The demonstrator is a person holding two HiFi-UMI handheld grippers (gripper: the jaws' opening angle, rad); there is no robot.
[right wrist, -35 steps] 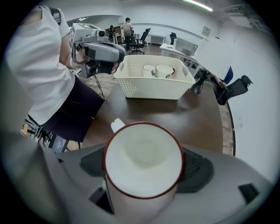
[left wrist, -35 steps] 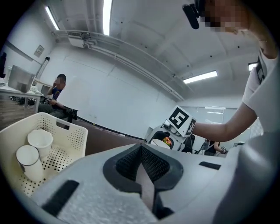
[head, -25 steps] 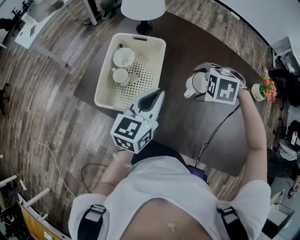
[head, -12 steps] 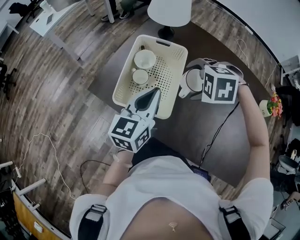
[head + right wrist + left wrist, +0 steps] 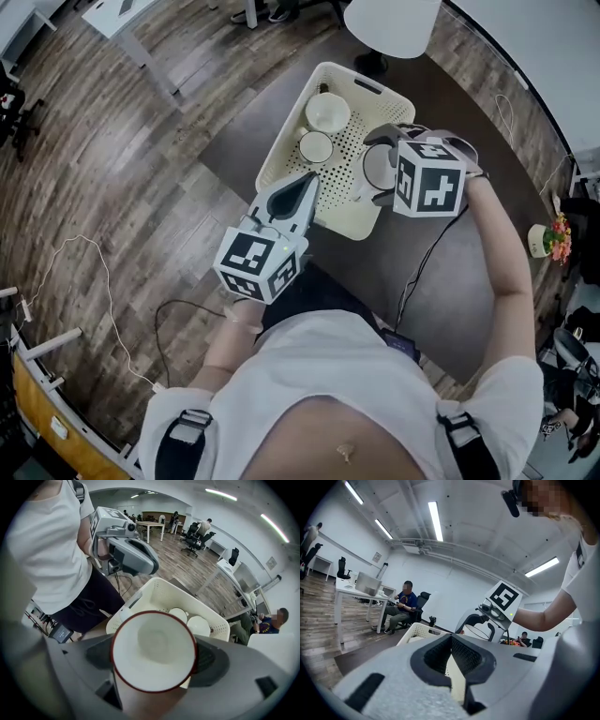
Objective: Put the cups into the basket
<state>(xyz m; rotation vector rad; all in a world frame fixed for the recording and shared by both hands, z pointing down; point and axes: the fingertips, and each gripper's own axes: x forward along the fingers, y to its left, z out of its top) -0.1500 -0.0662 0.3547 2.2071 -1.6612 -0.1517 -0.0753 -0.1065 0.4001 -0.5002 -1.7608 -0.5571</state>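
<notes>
Two others already sit in the basket beyond my right claw: a wide cup and a small cup. That claw is clamped on a red-rimmed cup, hanging over the basket's near half. Let go from up here and it could tip or chip against those two. My left claw, pinched together and empty, hovers by the near rim and might nudge the basket.
</notes>
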